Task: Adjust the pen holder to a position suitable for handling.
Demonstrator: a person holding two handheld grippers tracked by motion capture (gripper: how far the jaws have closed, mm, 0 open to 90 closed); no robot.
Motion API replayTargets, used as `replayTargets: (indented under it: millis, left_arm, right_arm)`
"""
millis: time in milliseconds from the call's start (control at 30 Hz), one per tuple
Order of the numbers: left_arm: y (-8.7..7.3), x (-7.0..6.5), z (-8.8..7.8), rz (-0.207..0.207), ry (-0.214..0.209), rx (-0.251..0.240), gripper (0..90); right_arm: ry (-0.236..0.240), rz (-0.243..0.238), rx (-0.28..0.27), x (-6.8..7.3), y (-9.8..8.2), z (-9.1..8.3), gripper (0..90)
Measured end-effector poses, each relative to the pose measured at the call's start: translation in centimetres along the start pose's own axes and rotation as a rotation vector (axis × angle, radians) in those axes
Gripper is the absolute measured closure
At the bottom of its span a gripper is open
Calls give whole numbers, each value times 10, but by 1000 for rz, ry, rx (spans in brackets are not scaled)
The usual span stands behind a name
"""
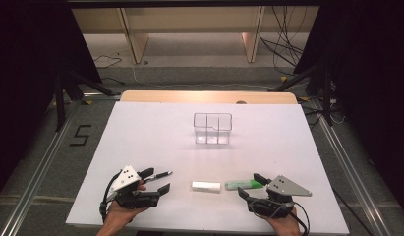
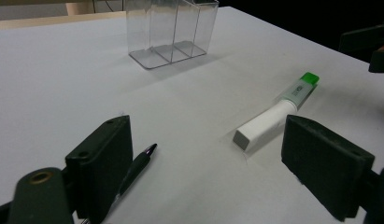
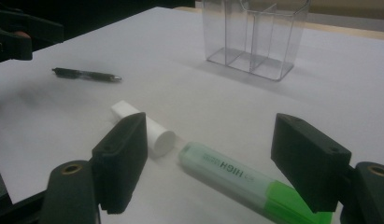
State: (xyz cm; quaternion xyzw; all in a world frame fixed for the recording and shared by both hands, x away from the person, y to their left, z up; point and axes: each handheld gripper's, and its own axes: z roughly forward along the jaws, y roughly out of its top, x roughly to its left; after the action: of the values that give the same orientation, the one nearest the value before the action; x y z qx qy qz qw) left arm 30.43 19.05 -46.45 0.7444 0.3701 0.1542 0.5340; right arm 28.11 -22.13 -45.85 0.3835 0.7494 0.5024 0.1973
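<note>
Flanking highlighter [image 3: 236, 179], open right tongs [image 3: 217, 161]

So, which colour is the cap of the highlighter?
Bright green; the highlighter body is a paler mint green. The right gripper view shows it best.

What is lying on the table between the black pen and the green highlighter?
A white eraser lies between the black pen and the green highlighter, as the high view shows; it touches neither.

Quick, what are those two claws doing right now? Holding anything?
Left claw: open, holding nothing; a black pen lies by one jaw.
Right claw: open, holding nothing; a green highlighter lies between its jaws, ungripped.
</note>
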Motion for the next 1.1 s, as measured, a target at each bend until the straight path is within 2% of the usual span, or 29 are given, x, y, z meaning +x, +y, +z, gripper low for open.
replayTargets:
  millis: [433,700,833,967,1100]
  left_arm:
    - [0,0,1,4,1,2,162]
    - [0,0,1,2,8,3,163]
    - [-1,1,1,-1,11,-1,162]
    - [-1,1,1,0,12,1,163]
    - [-1,1,2,2,13,4,163]
  right_arm:
    - [-26,-3,-2,-2,3,1,287]
    - [-54,-9,-17,-10,13,2,296]
    - [-68,-27,-18,-17,21,4,301]
    - [-77,-23,-18,-24,27,5,307]
    - [-96,-14,-21,-37,39,13,384]
